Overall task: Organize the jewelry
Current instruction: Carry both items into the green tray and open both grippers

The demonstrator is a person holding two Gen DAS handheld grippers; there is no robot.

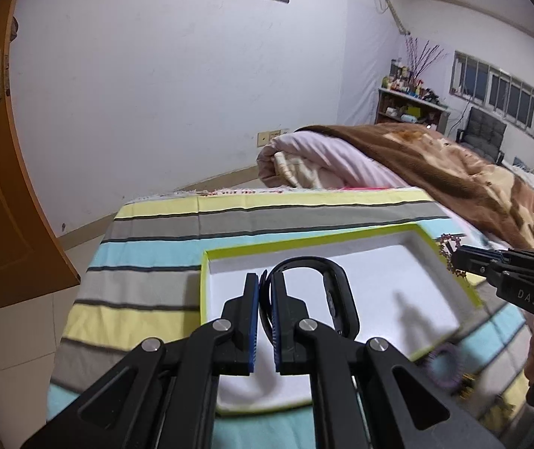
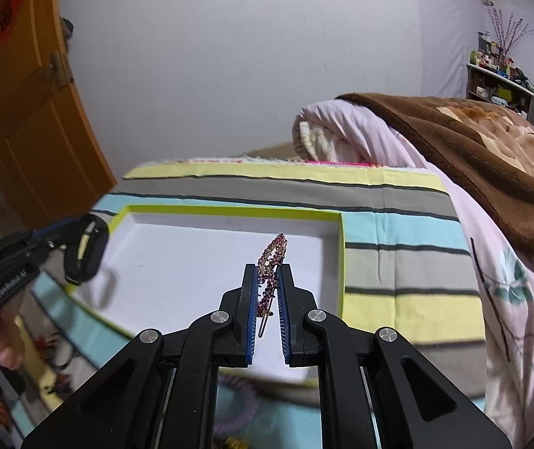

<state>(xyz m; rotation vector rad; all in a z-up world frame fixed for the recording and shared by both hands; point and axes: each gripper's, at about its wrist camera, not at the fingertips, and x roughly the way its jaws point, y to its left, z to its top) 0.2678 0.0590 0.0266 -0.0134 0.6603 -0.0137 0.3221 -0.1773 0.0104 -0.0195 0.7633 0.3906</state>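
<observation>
A black wristband (image 1: 336,295) is being pinched between the nearly closed jaws of the left gripper (image 1: 265,280) and is being held above the white floor of a shallow lime-rimmed tray (image 1: 315,237), which is lying on a striped cloth (image 1: 162,224) spread over the bed. In the right wrist view, a slim clip studded with pink and red stones (image 2: 272,262) is being gripped by the narrowly closed jaws of the right gripper (image 2: 268,275), its tip pointing toward 12 o'clock over the tray's far corner. A purple coiled ring (image 1: 444,368) is being left on the cloth just outside the tray at 5 o'clock. A rolled quilt (image 2: 341,131) is lying beyond.
</observation>
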